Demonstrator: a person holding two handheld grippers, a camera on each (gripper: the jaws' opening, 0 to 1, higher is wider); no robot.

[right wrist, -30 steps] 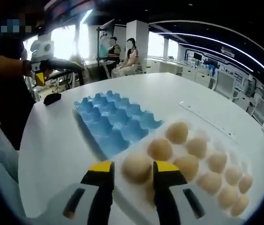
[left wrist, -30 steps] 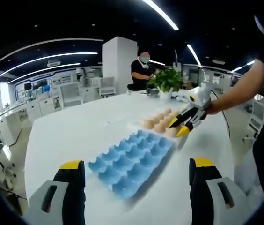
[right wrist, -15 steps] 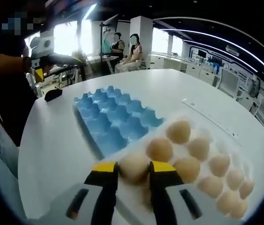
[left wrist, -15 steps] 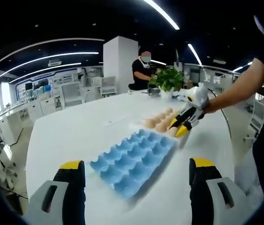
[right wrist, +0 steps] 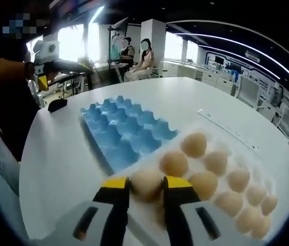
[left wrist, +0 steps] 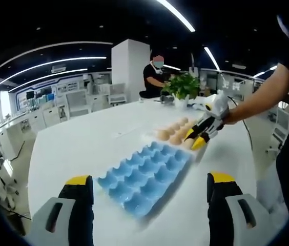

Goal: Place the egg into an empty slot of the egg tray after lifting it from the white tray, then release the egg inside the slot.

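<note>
Gripping egg at white tray
I'm pinching the egg (right wrist: 145, 183) with right gripper (right wrist: 145, 186) over white tray (right wrist: 225, 146); left gripper (left wrist: 149, 182) is hanging spread before blue egg tray (left wrist: 143, 176)

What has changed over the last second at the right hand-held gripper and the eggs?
The right hand-held gripper closed its jaws from open onto the nearest egg in the white tray; the egg has not visibly lifted. The blue egg tray, the other eggs and the open left hand-held gripper stayed put.
</note>
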